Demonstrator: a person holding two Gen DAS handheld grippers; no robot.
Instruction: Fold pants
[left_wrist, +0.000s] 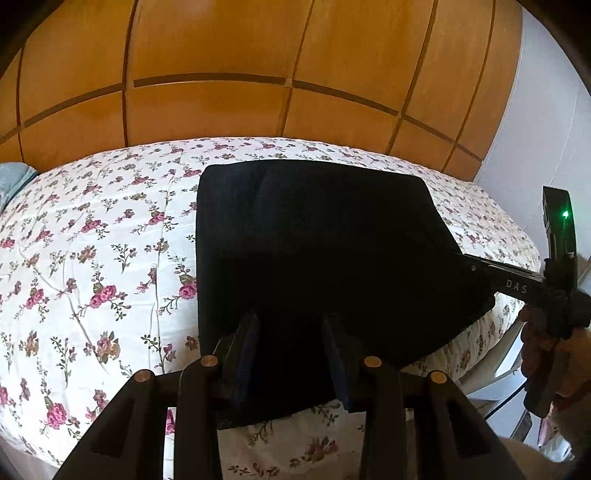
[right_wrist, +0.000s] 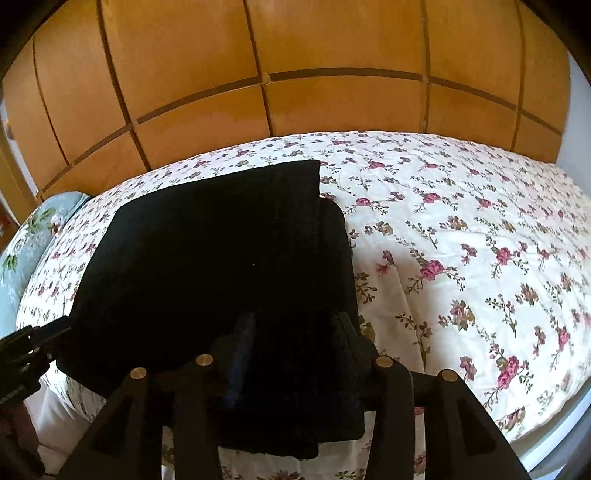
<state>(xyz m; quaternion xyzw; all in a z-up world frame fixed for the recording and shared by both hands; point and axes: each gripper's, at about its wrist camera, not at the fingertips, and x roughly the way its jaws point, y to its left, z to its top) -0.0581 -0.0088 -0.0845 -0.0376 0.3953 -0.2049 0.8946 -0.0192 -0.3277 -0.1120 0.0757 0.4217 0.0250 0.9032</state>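
The dark navy pants (left_wrist: 314, 240) lie folded into a thick rectangle on the floral bedspread (left_wrist: 92, 258), near the bed's front edge. My left gripper (left_wrist: 291, 332) is over their near left corner with the fingers apart and cloth between them. My right gripper (right_wrist: 295, 332) is over the near right part of the pants (right_wrist: 207, 266), fingers apart, cloth between them. The right gripper also shows in the left wrist view (left_wrist: 476, 267), reaching to the pants' right edge. The left gripper's body shows at the left edge of the right wrist view (right_wrist: 55, 328). Fingertips are dark against dark cloth.
A wooden wardrobe (left_wrist: 258, 74) stands behind the bed. A pale blue floral pillow (right_wrist: 26, 240) lies at the bed's left end. A white wall (left_wrist: 535, 129) is to the right. The bed's front edge drops off just below the pants.
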